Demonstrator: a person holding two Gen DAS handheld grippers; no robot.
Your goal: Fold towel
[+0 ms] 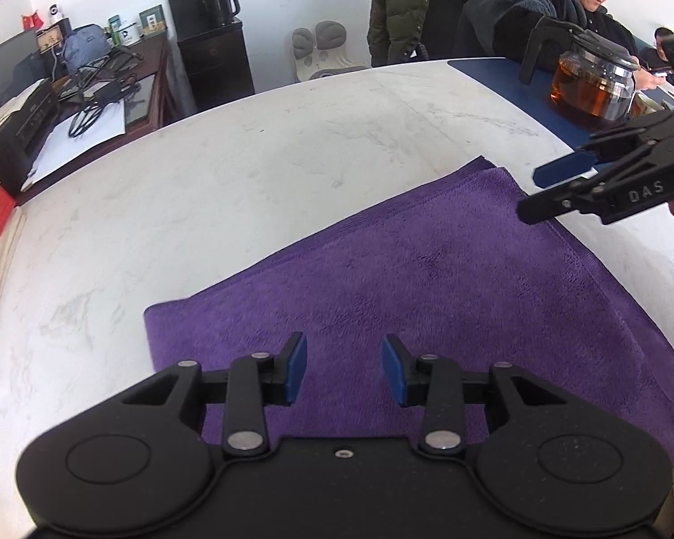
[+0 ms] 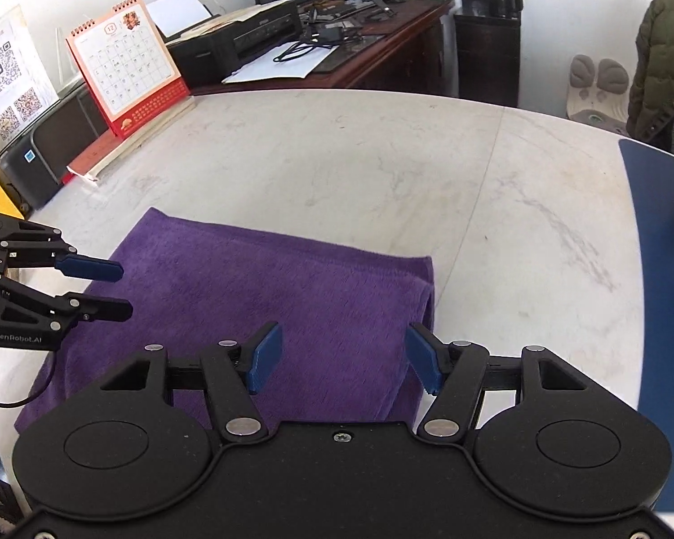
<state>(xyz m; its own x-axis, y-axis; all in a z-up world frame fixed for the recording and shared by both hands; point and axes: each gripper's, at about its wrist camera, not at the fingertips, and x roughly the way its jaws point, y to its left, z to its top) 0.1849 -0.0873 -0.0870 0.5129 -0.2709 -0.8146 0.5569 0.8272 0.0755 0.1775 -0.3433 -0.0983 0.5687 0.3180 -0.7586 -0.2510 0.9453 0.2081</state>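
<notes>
A folded purple plush towel (image 1: 427, 278) lies flat on the white marble-look table (image 1: 202, 206). Above it, the left gripper (image 1: 343, 370) and right gripper (image 2: 343, 357) hang with jaws spread, pinching nothing.

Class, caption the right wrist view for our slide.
Both open grippers, right and left, hover over a folded purple towel.
</notes>
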